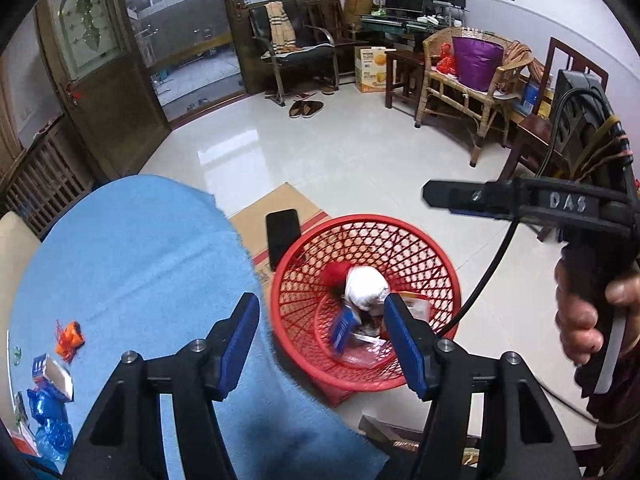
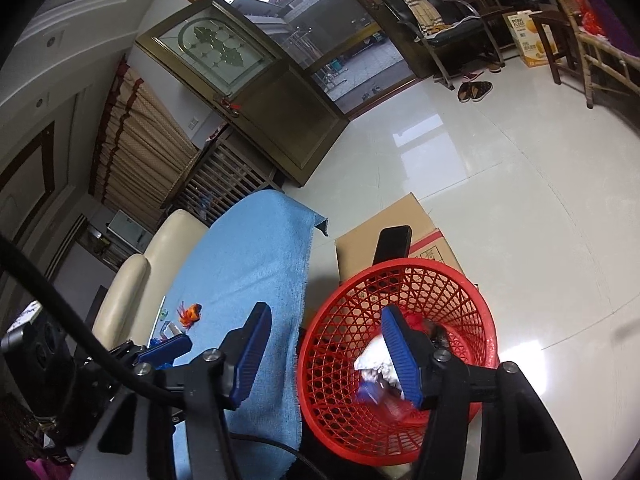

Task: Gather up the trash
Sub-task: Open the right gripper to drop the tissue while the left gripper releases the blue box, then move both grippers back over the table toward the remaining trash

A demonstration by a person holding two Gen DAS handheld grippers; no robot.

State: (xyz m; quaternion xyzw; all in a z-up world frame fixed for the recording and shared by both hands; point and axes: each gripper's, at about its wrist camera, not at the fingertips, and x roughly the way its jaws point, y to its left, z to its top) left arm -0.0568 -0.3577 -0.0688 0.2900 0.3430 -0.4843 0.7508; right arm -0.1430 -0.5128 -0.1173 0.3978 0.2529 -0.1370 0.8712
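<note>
A red mesh basket (image 1: pixel 436 264) stands on the floor beside the table, also in the right wrist view (image 2: pixel 332 340). It holds crumpled white paper (image 1: pixel 366 286), a small blue packet (image 1: pixel 344 326) and clear wrappers. My left gripper (image 1: pixel 320 340) is open and empty over the table edge and basket. My right gripper (image 2: pixel 328 350) is open and empty above the basket; it also shows in the left wrist view (image 1: pixel 440 194). On the blue tablecloth (image 1: pixel 132 256) lie an orange wrapper (image 1: pixel 70 340), a small carton (image 1: pixel 52 374) and blue foil (image 1: pixel 50 420).
A cardboard box (image 1: pixel 276 208) with a black phone (image 1: pixel 283 236) on it sits behind the basket. A cream chair (image 2: pixel 132 292) is at the table's far side. A wicker bench (image 1: pixel 472 84), wooden chairs and a glossy tiled floor (image 1: pixel 320 144) lie beyond.
</note>
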